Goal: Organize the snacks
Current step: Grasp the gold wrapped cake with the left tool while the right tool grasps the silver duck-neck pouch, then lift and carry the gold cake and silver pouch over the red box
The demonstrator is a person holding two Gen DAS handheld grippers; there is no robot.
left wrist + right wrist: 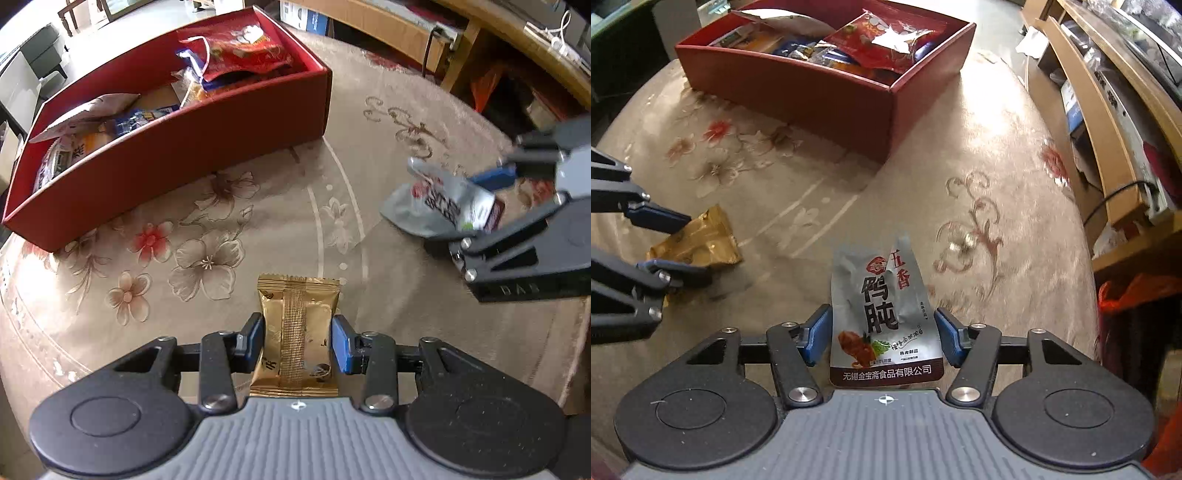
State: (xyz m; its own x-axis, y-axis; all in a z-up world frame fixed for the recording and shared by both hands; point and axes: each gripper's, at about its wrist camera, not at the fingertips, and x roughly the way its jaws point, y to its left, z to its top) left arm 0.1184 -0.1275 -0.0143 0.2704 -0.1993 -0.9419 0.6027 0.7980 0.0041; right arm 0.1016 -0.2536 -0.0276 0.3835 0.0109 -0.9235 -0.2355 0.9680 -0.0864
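Two snack packets gripped over the floral worktop (406,122)

The left gripper (297,345) has its jaws clamped on a gold snack packet (297,332); the right gripper (882,334) has its jaws closed against the sides of a silver duck-gizzard pouch (882,306). The red box (827,92), already holding packets, stands beyond both.

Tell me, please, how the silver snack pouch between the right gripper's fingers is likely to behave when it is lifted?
The silver pouch looks like thin, creased foil, so it will probably flex and droop rather than stay stiff. Its glossy surface may be slippery against the right gripper's fingers. It looks flat and small, so likely light. Its top corner is already bent, so it may crumple further under a squeeze.
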